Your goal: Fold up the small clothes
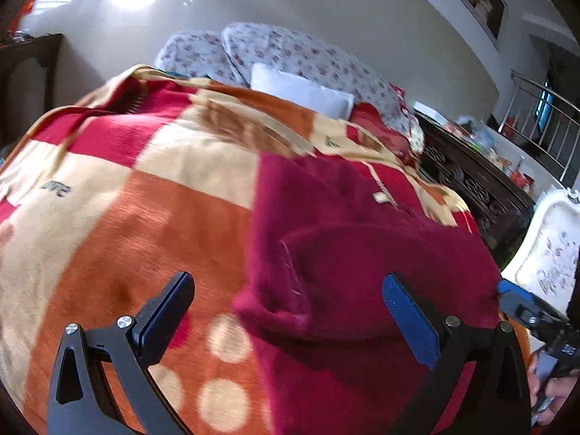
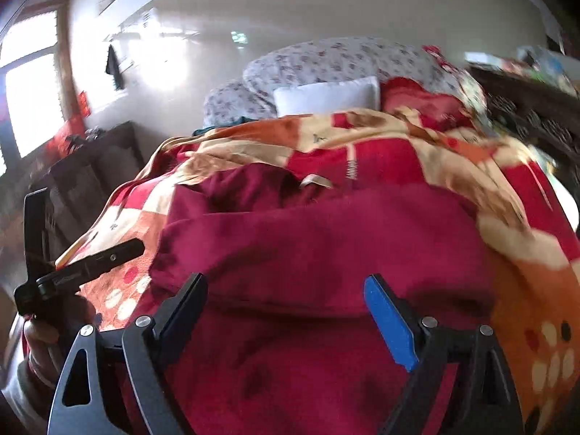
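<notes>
garment: dark red fleece garment [image 1: 362, 253], lower right of the left wrist view, centre and bottom of the right wrist view [image 2: 326, 239]; lies on the blanket, partly doubled over with a thick rolled edge at its near side
surface: checked red, orange and cream blanket [image 1: 127, 188] over a bed, fills the left half of the left wrist view
left gripper: left gripper [image 1: 290, 311], jaws spread wide, nothing between the pads; the rolled edge of the garment sits in the gap but no pad presses on it
right gripper: right gripper [image 2: 286, 311], jaws spread wide, empty; hangs over the near part of the garment, pads clear of the cloth
other views: right gripper also shows at the right edge of the left wrist view [image 1: 522, 308]; left gripper at the left edge of the right wrist view [image 2: 72, 253]
background: floral pillows [image 1: 290, 50] and white pillow [image 1: 301, 90] at top centre, dark carved headboard [image 1: 471, 181] at right
stage (judged): one fold looks laid, both grippers free, next grab not yet made
risk 1: fleece is thick; a pinch on the rolled edge may catch only the top layer and the fold opens
risk 2: blanket is soft and similar in colour; a low pinch could pick up blanket with the garment
risk 3: frames are blurred; edges and corners hard to place
risk 4: uneven grabs by the two grippers would skew the fold
</notes>
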